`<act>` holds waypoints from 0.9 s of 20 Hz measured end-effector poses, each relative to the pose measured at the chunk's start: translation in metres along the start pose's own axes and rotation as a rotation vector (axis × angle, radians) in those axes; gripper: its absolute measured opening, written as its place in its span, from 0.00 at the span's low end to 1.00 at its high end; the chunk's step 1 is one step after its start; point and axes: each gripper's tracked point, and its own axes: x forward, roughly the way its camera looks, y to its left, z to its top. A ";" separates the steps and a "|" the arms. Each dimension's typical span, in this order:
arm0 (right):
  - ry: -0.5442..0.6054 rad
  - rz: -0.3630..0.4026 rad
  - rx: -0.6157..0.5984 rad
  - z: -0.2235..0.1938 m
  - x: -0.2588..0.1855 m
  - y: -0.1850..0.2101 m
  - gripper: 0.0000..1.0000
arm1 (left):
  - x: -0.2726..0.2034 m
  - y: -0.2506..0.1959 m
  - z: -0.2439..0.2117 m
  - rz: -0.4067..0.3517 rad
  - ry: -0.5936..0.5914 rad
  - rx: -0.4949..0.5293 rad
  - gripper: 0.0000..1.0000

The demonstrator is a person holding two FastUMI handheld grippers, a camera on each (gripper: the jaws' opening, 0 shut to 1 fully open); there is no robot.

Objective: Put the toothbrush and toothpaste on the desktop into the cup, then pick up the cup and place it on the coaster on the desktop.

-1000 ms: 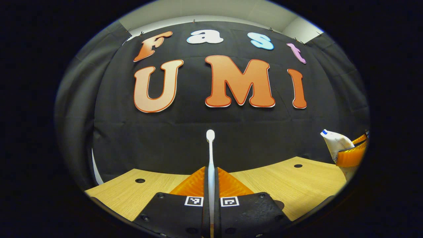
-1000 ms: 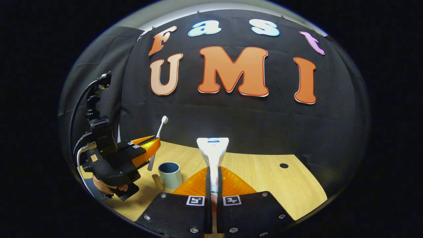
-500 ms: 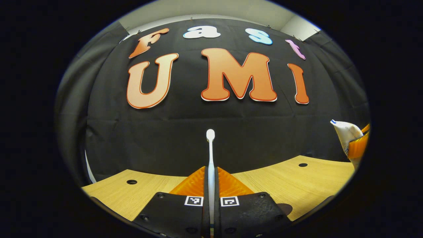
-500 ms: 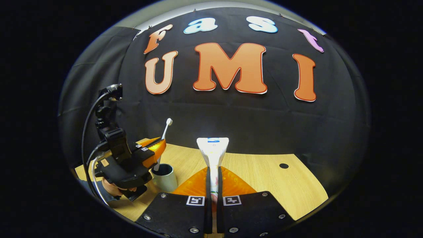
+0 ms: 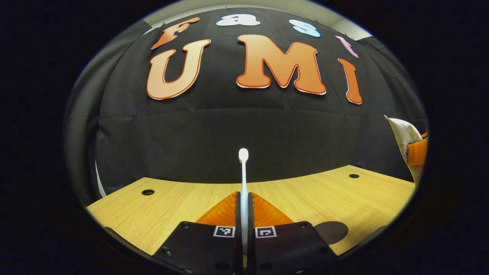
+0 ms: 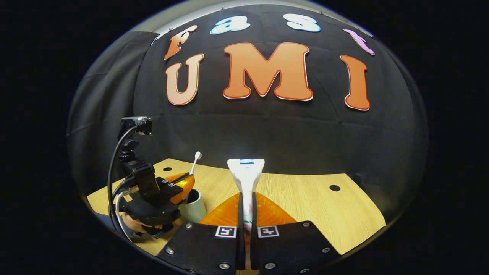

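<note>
My left gripper (image 5: 243,195) is shut on a white toothbrush (image 5: 243,168), whose head points up and away. In the right gripper view that left gripper (image 6: 186,182) sits low, right over the pale cup (image 6: 195,211), with the toothbrush (image 6: 196,161) slanting up from it; the handle's lower end is hidden. My right gripper (image 6: 246,195) is shut on a white toothpaste tube (image 6: 246,172), flat end up, above the table. The tube (image 5: 405,134) also shows at the far right of the left gripper view. A dark round coaster (image 5: 331,232) lies on the desktop beside my left fingers.
The wooden desktop (image 6: 305,198) has small round holes (image 6: 334,188) near its back edge, with black cloth behind. A hand (image 6: 133,228) holds the left gripper, and cables (image 6: 114,179) rise from it. Open table lies right of the cup.
My left gripper has come down with the toothbrush, from above and left of the cup to right over its rim. The coaster has come into its view. The right gripper still holds the tube.
</note>
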 end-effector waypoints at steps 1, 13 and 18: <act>0.005 -0.001 0.002 -0.002 0.002 0.001 0.06 | -0.002 0.000 -0.004 -0.005 0.021 -0.002 0.05; -0.048 0.058 0.034 0.016 0.019 0.033 0.05 | -0.045 0.003 0.016 -0.060 0.044 0.000 0.34; -0.099 0.109 0.042 0.036 0.026 0.054 0.05 | -0.081 0.025 0.048 -0.010 -0.020 0.011 0.80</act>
